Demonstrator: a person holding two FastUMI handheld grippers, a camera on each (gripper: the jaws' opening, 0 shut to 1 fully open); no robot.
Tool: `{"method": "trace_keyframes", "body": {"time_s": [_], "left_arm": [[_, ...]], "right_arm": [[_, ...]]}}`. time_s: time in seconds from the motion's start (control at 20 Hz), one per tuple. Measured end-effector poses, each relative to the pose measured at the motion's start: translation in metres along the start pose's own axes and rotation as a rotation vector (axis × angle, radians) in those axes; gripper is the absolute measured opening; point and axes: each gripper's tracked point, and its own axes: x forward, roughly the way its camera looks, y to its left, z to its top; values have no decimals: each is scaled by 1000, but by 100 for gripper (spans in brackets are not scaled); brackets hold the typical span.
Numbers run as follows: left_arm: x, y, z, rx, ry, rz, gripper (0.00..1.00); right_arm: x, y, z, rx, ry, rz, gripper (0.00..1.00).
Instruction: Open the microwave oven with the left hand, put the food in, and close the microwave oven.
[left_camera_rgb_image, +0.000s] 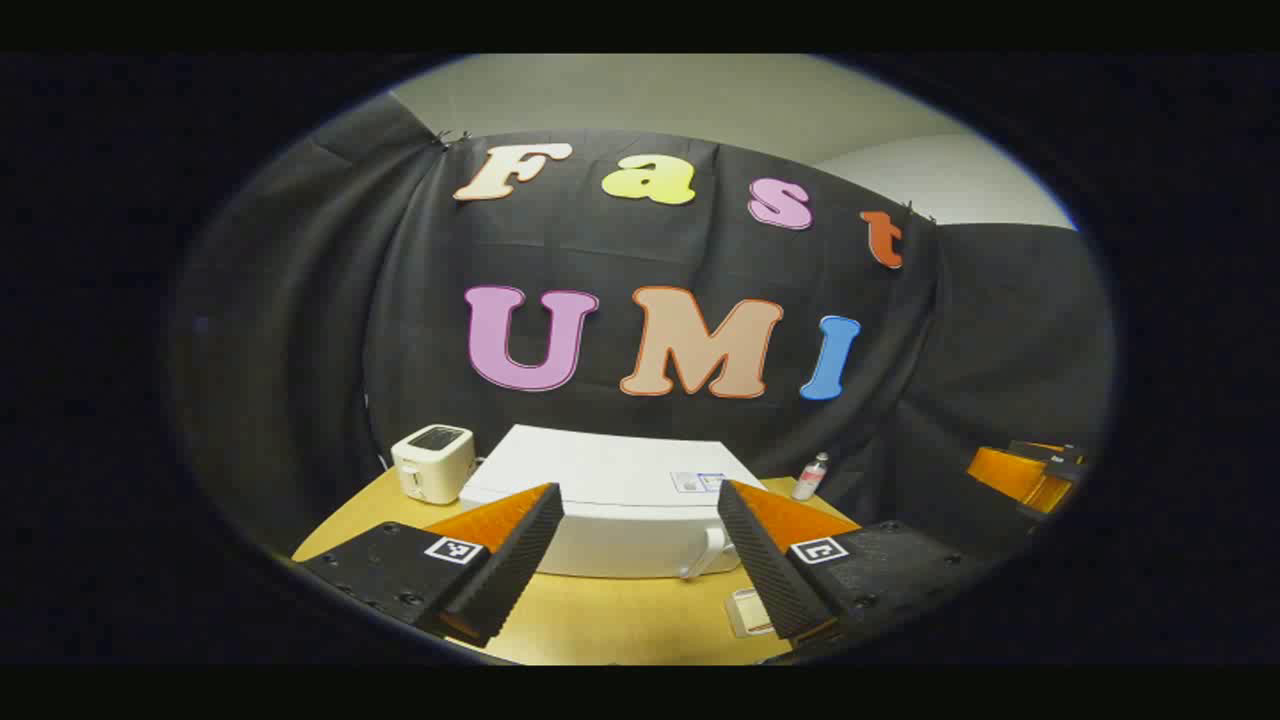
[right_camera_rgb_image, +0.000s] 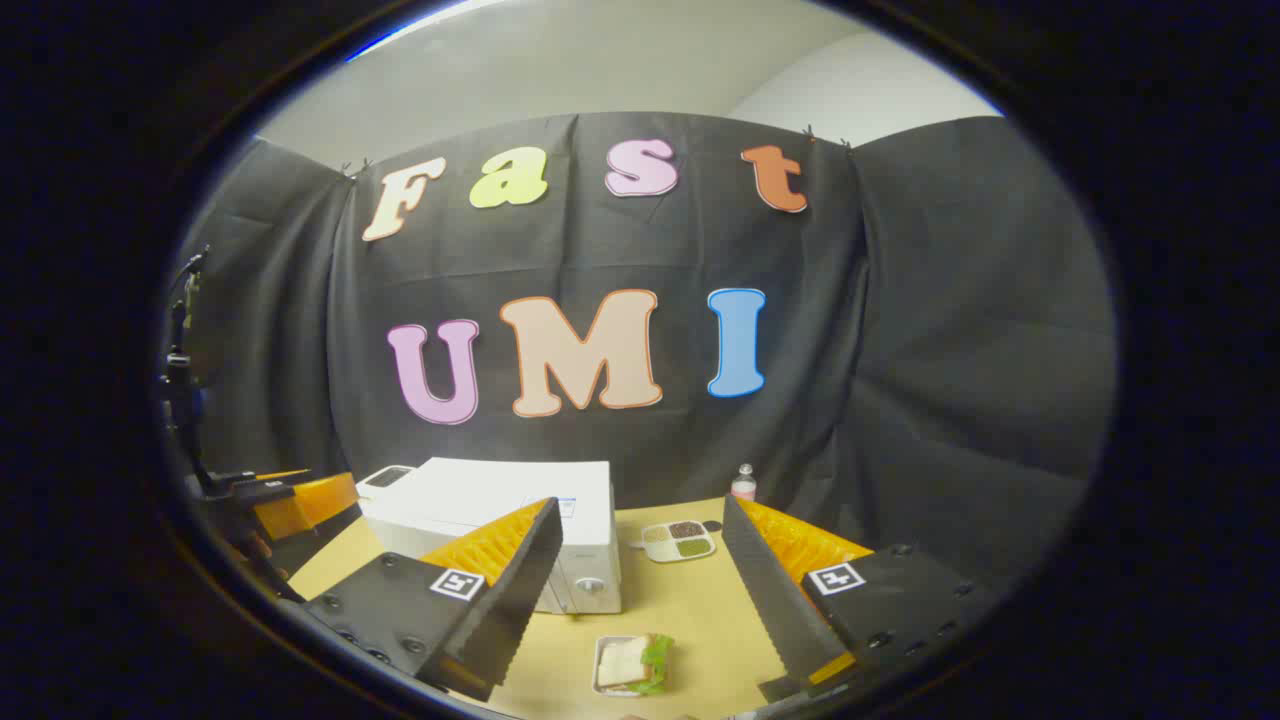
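Observation:
The white microwave (left_camera_rgb_image: 620, 480) stands on the wooden table with its door closed and its handle (left_camera_rgb_image: 712, 552) on the right side of the front. My left gripper (left_camera_rgb_image: 638, 487) hovers open above and in front of it, nothing between its fingers. In the right gripper view the microwave (right_camera_rgb_image: 500, 500) is at the centre left. The food, a sandwich with lettuce on a small tray (right_camera_rgb_image: 632, 663), lies on the table in front of it. My right gripper (right_camera_rgb_image: 640, 502) hangs open above the sandwich, holding nothing. The left gripper (right_camera_rgb_image: 290, 505) appears at the left edge.
A white toaster (left_camera_rgb_image: 432, 462) stands left of the microwave. A small bottle (left_camera_rgb_image: 810, 477) stands at its right by the wall. A divided dish (right_camera_rgb_image: 680, 540) with dark and green fillings lies right of the microwave. The table (right_camera_rgb_image: 690, 610) has bare wood in front.

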Motion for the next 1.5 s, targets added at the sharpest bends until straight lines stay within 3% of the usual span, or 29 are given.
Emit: {"method": "trace_keyframes", "body": {"time_s": [0.25, 0.45, 0.55, 0.6, 0.75, 0.85, 0.9, 1.0, 1.2, 1.35, 1.5], "left_arm": [[6, -8, -1, 37, 7, -18, 96], [0, -6, -5, 60, 13, -12, 93], [-5, 0, -6, 71, 13, -1, 95], [-7, 2, -6, 76, 11, 3, 96], [-13, 6, -9, 87, 17, 6, 92], [-15, 8, -13, 88, 19, 4, 96], [-16, 6, -17, 87, 25, -1, 92], [-15, 5, -29, 73, 48, -2, 95], [-14, 5, -60, 14, 121, -20, 92], [-10, 13, -83, 13, 170, -20, 78], [-3, 15, -108, 31, 222, -33, 78]], "right_arm": [[-1, -8, 3, 7, -7, -17, 96], [0, -9, -3, 17, 3, -24, 96], [-1, -6, -6, 22, 12, -15, 100], [-1, -4, -8, 23, 15, -10, 96], [1, 2, -11, 25, 25, 5, 96], [2, 6, -14, 25, 27, 13, 96], [1, 8, -15, 29, 27, 19, 96], [1, 11, -20, 39, 31, 26, 96], [2, 16, -29, 66, 47, 35, 96], [4, 17, -39, 81, 72, 37, 96], [4, 15, -50, 91, 99, 21, 96]]}}
